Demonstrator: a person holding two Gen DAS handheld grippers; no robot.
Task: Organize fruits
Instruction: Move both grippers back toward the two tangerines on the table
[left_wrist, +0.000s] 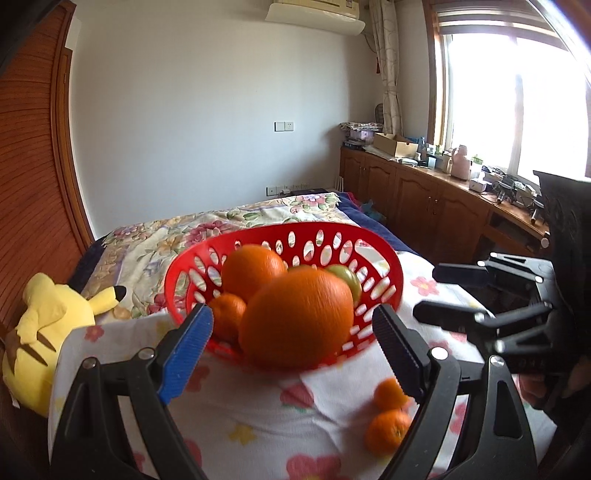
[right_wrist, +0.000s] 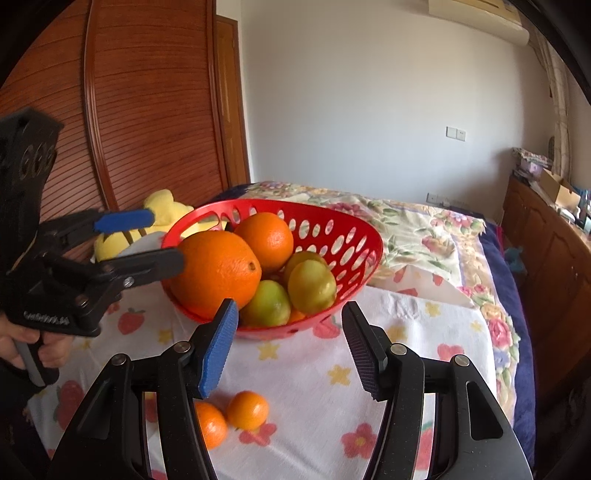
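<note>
A red slotted basket (left_wrist: 295, 229) (right_wrist: 295, 206) stands on a flowered cloth on the bed. It holds a large orange (left_wrist: 295, 317) (right_wrist: 216, 273) at its near rim, a second orange (left_wrist: 253, 273) (right_wrist: 266, 240), a small mandarin (left_wrist: 229, 314) and green-yellow fruits (right_wrist: 312, 286). My left gripper (left_wrist: 295, 332) (right_wrist: 168, 238) is open, its pads flanking the large orange with a gap on each side. My right gripper (right_wrist: 291, 332) (left_wrist: 424, 291) is open and empty, in front of the basket. Two small mandarins (right_wrist: 247, 410) (left_wrist: 388, 430) lie on the cloth below it.
A yellow plush toy (left_wrist: 48, 332) (right_wrist: 166, 206) lies left of the basket against a wooden wardrobe (right_wrist: 147, 110). Wooden cabinets (left_wrist: 424, 199) with clutter run along the window at the right. A hand (right_wrist: 29, 343) holds the left gripper's grip.
</note>
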